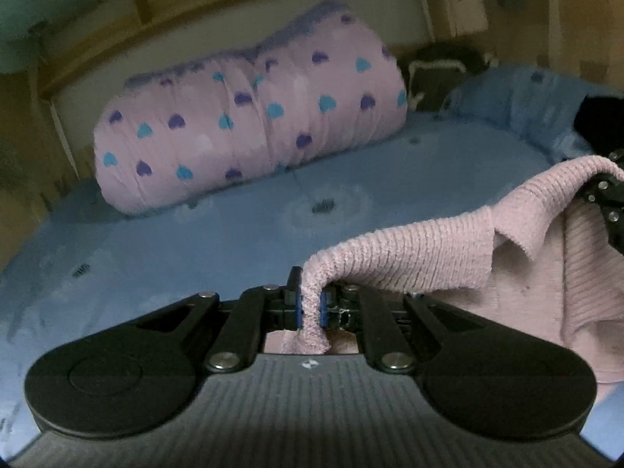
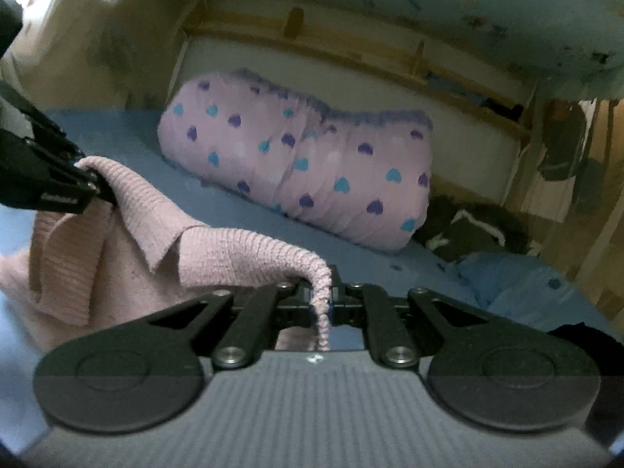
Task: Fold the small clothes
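A small pink ribbed knit garment [image 1: 429, 257] hangs between my two grippers above the blue bed sheet [image 1: 195, 241]. My left gripper [image 1: 310, 304] is shut on one corner of it. My right gripper [image 2: 321, 300] is shut on another corner of the same garment [image 2: 234, 253]. The right gripper shows at the right edge of the left wrist view [image 1: 602, 199]. The left gripper shows at the left edge of the right wrist view [image 2: 84, 183]. The garment's top edge is stretched between them and the rest droops onto the sheet.
A pink pillow with purple and blue hearts [image 1: 249, 117] lies at the back of the bed by a wooden frame [image 1: 156, 27]. A dark item with white cord [image 2: 468, 230] lies beside it. Rumpled blue bedding [image 1: 526, 105] rises at the right.
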`<state>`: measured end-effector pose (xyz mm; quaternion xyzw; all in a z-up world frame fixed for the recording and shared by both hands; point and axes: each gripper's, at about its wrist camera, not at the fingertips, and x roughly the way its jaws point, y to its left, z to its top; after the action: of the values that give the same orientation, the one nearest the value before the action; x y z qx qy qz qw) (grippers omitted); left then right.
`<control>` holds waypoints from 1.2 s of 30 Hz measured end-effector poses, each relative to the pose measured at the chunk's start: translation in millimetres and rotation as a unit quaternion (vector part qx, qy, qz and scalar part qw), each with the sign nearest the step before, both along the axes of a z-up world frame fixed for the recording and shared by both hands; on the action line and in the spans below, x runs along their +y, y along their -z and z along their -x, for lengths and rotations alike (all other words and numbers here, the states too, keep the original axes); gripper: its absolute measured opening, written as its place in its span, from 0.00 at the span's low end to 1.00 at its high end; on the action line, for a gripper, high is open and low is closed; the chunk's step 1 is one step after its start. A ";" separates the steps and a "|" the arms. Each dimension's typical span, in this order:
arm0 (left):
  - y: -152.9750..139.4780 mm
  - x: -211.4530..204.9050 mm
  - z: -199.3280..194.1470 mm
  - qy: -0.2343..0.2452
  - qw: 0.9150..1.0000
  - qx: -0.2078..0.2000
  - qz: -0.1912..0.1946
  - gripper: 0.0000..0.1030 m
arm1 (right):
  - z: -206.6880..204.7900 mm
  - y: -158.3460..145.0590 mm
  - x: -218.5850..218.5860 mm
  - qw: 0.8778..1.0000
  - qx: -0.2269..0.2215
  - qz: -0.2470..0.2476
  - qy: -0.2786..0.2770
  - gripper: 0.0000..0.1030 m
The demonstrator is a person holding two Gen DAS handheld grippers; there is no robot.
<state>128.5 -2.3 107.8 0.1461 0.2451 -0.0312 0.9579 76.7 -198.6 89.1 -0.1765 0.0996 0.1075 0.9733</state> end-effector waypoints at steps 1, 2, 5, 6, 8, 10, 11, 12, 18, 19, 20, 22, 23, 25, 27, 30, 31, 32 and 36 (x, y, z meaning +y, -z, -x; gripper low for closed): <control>8.8 0.2 -11.8 -0.002 1.000 0.009 -0.002 0.09 | -8.3 6.8 1.6 1.000 0.006 0.005 0.002 0.08; 16.9 0.4 -21.2 -0.003 1.000 0.016 -0.003 0.09 | -16.8 13.5 2.4 1.000 0.014 0.011 0.003 0.08; 43.0 -0.1 -45.3 -0.007 0.999 0.042 -0.005 0.09 | -36.8 31.6 4.9 0.999 0.034 0.028 0.003 0.08; 50.9 -0.7 -51.5 -0.007 0.999 0.052 -0.006 0.09 | -43.0 37.5 5.3 0.999 0.042 0.031 0.005 0.08; 68.1 -1.4 -62.4 -0.008 0.998 0.069 -0.010 0.10 | -54.2 49.1 5.9 0.998 0.061 0.033 0.006 0.08; 83.0 -2.5 -68.4 -0.008 0.996 0.084 -0.014 0.10 | -63.0 62.3 6.4 0.996 0.086 0.038 0.007 0.09; 89.8 -3.2 -70.8 -0.006 0.996 0.092 -0.017 0.11 | -66.2 68.7 6.7 0.994 0.097 0.041 0.009 0.09; 94.5 -4.1 -70.9 -0.006 0.995 0.094 -0.019 0.11 | -69.1 74.2 6.7 0.993 0.108 0.044 0.011 0.09; 89.9 -7.6 -65.6 -0.013 0.995 0.092 -0.031 0.17 | -75.3 85.5 4.6 0.987 0.155 0.036 0.020 0.19; 85.5 -6.1 -64.6 -0.016 0.995 0.093 -0.026 0.24 | -76.1 84.1 4.3 0.988 0.152 0.034 0.026 0.30; 79.6 -4.0 -61.9 -0.019 0.995 0.092 -0.019 0.34 | -75.9 82.6 3.6 0.988 0.148 0.033 0.032 0.35; 66.7 0.7 -53.4 -0.021 0.996 0.083 -0.013 0.49 | -73.3 76.9 0.3 0.989 0.139 0.025 0.041 0.50; 60.8 2.8 -48.7 -0.022 0.997 0.075 -0.013 0.56 | -71.0 73.3 -1.6 0.990 0.136 0.019 0.043 0.52; 49.4 5.6 -38.7 -0.019 0.997 0.068 -0.015 0.59 | -68.7 65.3 -5.7 0.990 0.137 0.007 0.043 0.52; 38.1 7.6 -28.5 -0.016 0.998 0.065 -0.013 0.61 | -64.6 57.1 -8.7 0.990 0.137 -0.005 0.045 0.52; 24.3 6.4 -13.3 -0.009 0.998 0.055 -0.024 0.65 | -55.7 44.0 -11.7 0.989 0.137 -0.019 0.049 0.52; 20.0 4.4 -8.1 -0.008 0.998 0.049 -0.034 0.67 | -52.1 39.9 -12.6 0.989 0.136 -0.022 0.050 0.52; 16.5 3.0 -4.3 -0.008 0.998 0.045 -0.043 0.67 | -48.3 36.1 -13.4 0.989 0.137 -0.024 0.051 0.53; 2.7 1.3 12.0 -0.002 0.998 0.048 -0.040 0.67 | -33.8 25.6 -18.7 0.988 0.140 -0.038 0.061 0.53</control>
<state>116.5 -1.0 105.1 0.1817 0.2924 -0.0264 0.9385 110.5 -217.3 63.5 -0.1161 0.2415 0.0750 0.9605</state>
